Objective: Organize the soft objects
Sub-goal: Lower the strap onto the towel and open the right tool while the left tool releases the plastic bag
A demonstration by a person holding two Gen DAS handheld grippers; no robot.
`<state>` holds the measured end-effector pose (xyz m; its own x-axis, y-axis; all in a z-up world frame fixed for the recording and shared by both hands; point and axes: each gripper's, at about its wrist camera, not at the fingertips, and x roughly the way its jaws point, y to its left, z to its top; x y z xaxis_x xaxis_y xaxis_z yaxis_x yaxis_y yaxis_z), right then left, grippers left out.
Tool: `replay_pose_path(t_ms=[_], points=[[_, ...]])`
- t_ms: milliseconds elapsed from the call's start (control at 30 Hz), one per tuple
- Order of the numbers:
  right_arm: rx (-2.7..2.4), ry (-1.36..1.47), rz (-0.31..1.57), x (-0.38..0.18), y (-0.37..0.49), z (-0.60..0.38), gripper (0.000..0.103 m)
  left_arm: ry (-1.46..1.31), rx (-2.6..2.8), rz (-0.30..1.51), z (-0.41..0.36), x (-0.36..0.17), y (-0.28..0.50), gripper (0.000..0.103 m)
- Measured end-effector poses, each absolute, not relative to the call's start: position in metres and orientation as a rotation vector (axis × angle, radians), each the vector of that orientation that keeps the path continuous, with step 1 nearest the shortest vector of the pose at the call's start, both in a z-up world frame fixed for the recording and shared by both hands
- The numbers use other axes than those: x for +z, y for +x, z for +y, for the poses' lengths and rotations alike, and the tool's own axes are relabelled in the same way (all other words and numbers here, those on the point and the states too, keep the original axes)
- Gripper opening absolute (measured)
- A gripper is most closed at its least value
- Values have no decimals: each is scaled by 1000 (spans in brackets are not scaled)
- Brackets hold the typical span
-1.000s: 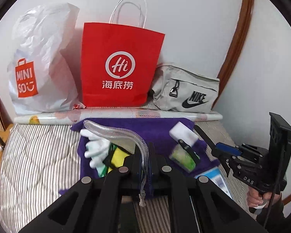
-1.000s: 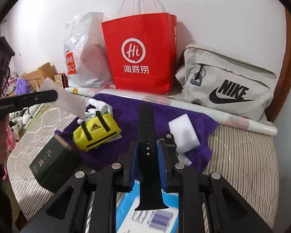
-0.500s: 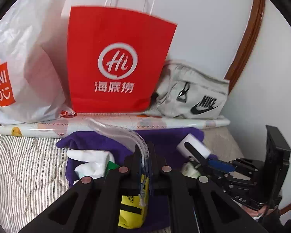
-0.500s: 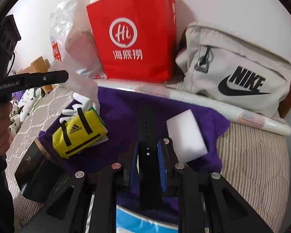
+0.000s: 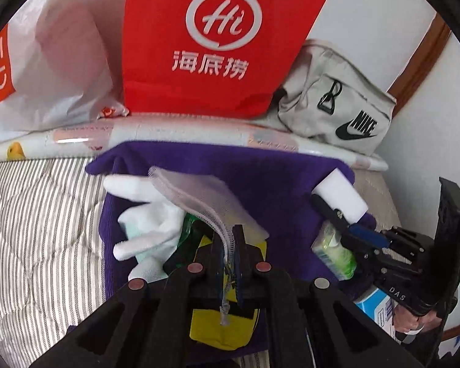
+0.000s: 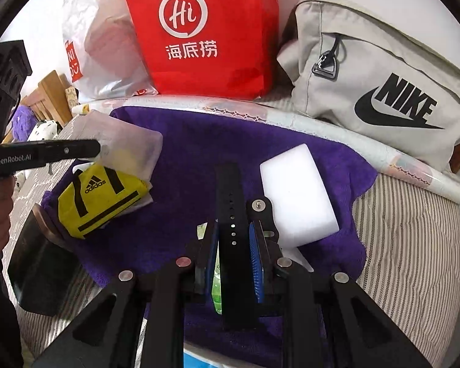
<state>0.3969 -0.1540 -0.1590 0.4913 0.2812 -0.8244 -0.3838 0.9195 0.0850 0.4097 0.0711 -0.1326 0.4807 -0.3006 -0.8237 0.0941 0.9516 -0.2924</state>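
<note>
A: Both grippers have come down toward the towel point(image 6: 181, 153) since a second ago; the bags at the wall now fill the top of each view, and the yellow bag point(image 6: 98, 196) sits right under the left one.

B: What is on the bed point(image 6: 414, 245), biggest first?

A: The purple towel lies spread across it, in front of the red bag point(image 6: 199, 30) and the Nike pouch point(image 6: 383, 86). On the towel lie the yellow bag, the white gloves point(image 5: 147, 214) beside it, the white sponge point(image 6: 297, 196), and a green packet point(image 5: 334, 251) near the right gripper.

B: And the grippers?

A: The left gripper point(image 5: 228, 245) is clamped on the zip edge of the mesh pouch point(image 5: 205, 196), which hangs over the gloves and the yellow bag. The right gripper point(image 6: 233, 236) is clamped on the black strap point(image 6: 230, 190), just left of the sponge.

B: What could go wrong?

A: The pouch is limp and held by one edge only. I judge its mouth may sag shut, so the strap would push against mesh rather than slide in. The strap is stiff and long; it could nudge the sponge or catch the towel's pile on the way down. A thin pinch on the zip might slip too.
</note>
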Motion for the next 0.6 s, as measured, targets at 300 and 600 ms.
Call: replay_pose_path(t_ms=[300, 600], points=[[410, -92, 998, -160, 396, -158, 22, -214, -239, 1092, 69, -135, 402, 32], [423, 13, 984, -141, 380, -168, 60, -214, -187, 1068, 80, -118, 377, 67]])
